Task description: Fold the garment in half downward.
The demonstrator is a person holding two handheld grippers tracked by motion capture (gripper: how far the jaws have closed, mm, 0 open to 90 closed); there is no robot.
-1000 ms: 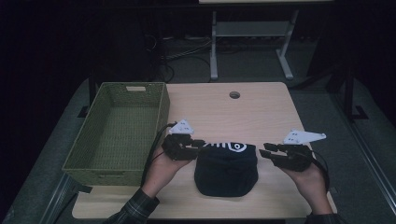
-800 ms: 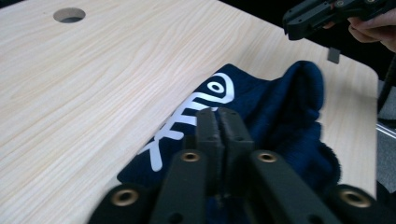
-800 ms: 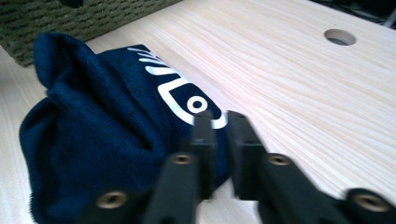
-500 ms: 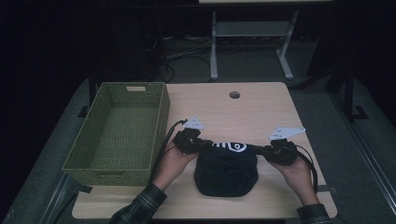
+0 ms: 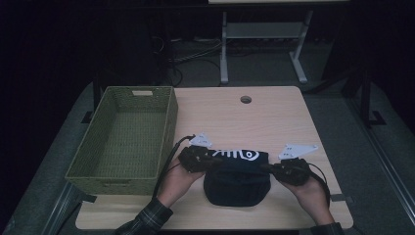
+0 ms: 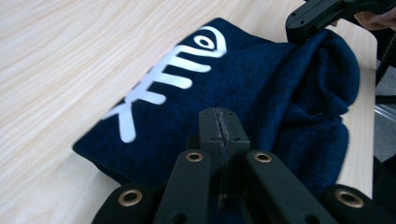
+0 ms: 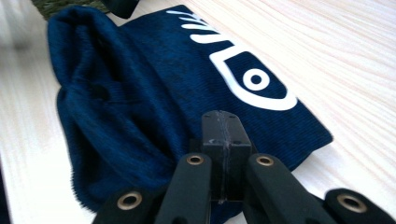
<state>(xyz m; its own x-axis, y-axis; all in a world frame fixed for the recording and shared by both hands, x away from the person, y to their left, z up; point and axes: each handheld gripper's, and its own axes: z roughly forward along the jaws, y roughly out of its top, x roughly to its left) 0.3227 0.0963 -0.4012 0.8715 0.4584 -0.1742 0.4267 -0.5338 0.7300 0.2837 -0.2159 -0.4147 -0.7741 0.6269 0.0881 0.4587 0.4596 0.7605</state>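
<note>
We see a dark blue knitted hat [image 5: 237, 177] lying flat on the wooden table [image 5: 254, 117], near the front edge. It has a white fish-bone picture [image 5: 238, 154] on the folded band along its far side. In the left gripper view the same picture [image 6: 166, 77] runs across the band, and the soft part of the hat [image 6: 322, 88] bunches up in folds farther off.

We see the left gripper [image 5: 209, 160] at the left end of the band. Its two black jaws are pressed tight together, and from its own view [image 6: 219, 128] they sit right on the blue cloth. They have just been closing. The cloth looks pinched between them, but the fold in the jaws is hard to see.

We see the right gripper [image 5: 272, 168] at the right end of the band. Its jaws are squeezed together too, and in its own view [image 7: 223, 133] they sit on the edge of the hat [image 7: 154, 107]. They have also just been closing.

A hand [image 5: 177, 181] holds the left gripper and another hand [image 5: 308, 188] holds the right one. A green woven basket [image 5: 169, 122] stands just left of the hat, on the left side of the table.
</note>
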